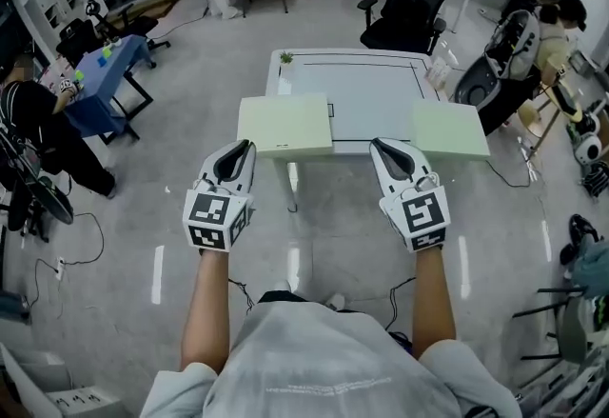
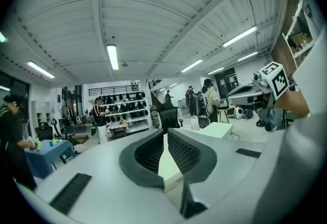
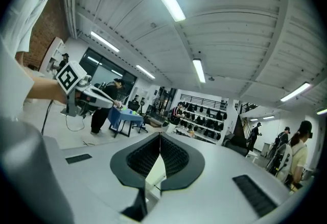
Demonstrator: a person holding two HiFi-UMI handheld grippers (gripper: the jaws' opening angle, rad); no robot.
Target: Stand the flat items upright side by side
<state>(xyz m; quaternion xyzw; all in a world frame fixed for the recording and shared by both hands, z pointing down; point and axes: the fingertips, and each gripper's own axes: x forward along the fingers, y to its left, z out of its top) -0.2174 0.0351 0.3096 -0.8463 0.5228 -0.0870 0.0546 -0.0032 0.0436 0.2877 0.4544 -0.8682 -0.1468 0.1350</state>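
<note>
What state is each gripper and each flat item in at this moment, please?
left gripper: shut, holding nothing.
right gripper: shut, holding nothing.
left flat item: lying flat on the near left corner of the table, not upright.
right flat item: lying flat on the near right corner, not upright.

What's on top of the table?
The left board and right board lie flat at the table's near corners; a plant stands far left. Anything under the boards is hidden.
</note>
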